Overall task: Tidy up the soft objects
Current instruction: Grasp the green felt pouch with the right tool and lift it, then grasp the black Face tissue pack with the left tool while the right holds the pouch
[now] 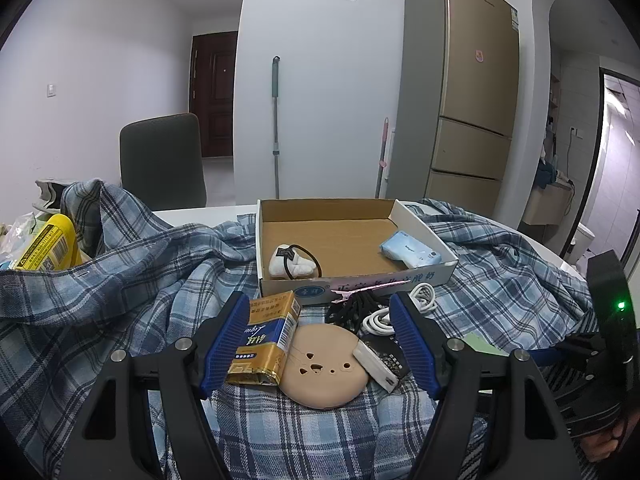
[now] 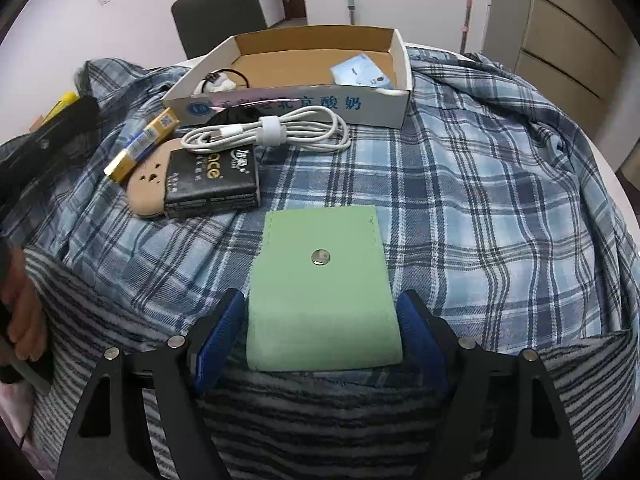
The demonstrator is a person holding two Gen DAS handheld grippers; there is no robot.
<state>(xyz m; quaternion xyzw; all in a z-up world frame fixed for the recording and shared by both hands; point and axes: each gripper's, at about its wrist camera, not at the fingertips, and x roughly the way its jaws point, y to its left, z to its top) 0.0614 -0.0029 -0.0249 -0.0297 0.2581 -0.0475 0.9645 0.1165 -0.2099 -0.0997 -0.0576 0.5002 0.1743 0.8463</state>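
A green felt pouch with a metal snap lies flat on the plaid cloth between the fingers of my right gripper. The blue pads stand just off its two side edges, so this gripper is open. My left gripper is open too, low over a gold box, a tan round pad and a black tissue pack; its pads touch none of them. Behind these sits a shallow cardboard box with a white soft bundle and a blue tissue pack inside.
A coiled white cable and a pink clip lie in front of the box. Rumpled blue plaid cloth covers the table. A yellow bottle is at the far left, a grey chair behind. A hand holds the left gripper.
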